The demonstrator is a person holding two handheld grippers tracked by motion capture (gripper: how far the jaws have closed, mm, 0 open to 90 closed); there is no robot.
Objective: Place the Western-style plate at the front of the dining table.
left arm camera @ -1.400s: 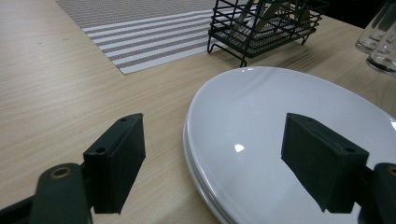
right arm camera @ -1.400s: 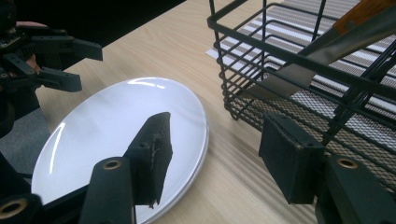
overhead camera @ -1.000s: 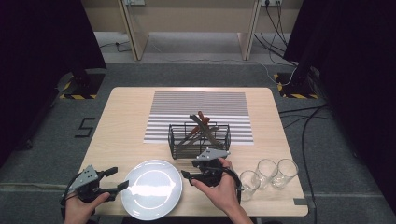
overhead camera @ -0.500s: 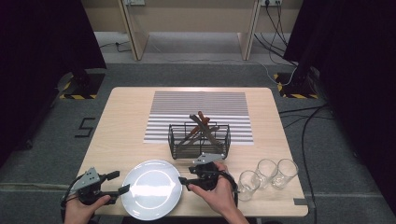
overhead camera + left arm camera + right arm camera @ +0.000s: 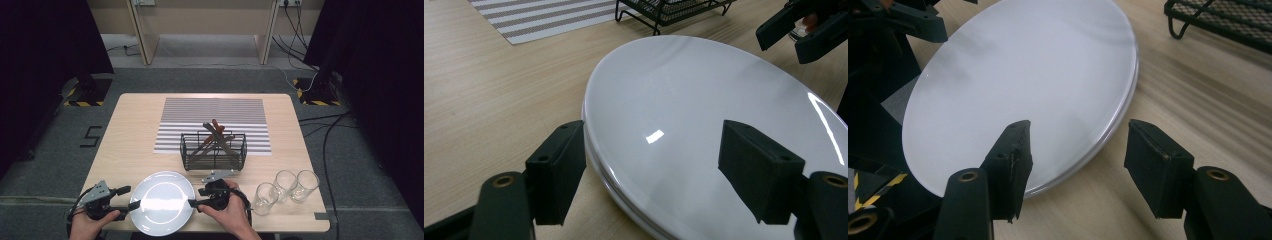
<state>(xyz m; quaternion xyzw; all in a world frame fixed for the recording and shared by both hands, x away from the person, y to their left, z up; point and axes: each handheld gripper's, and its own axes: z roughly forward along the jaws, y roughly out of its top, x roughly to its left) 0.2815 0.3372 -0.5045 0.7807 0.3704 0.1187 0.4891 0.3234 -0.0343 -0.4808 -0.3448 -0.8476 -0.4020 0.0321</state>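
A white plate (image 5: 162, 202) lies near the table's front edge. My left gripper (image 5: 129, 197) is at its left rim and stands open. In the left gripper view (image 5: 653, 150) its jaws have just been closing a little, with the plate's (image 5: 704, 85) rim between them and no pad pressing on it. At the right rim my right gripper (image 5: 196, 197) is open too. Seen in the right gripper view (image 5: 1080, 135), one of its jaws hangs over the plate (image 5: 1023, 65) and the other over bare wood.
Just behind the plate stands a black wire basket (image 5: 214, 150) holding several utensils, on a striped mat (image 5: 212, 112). Three clear glasses (image 5: 285, 184) stand at the front right, close to my right hand. Both hands come in over the front edge.
My right gripper has come down and nearer, toward the plate's right rim. The left hand and the plate have stayed where they were.
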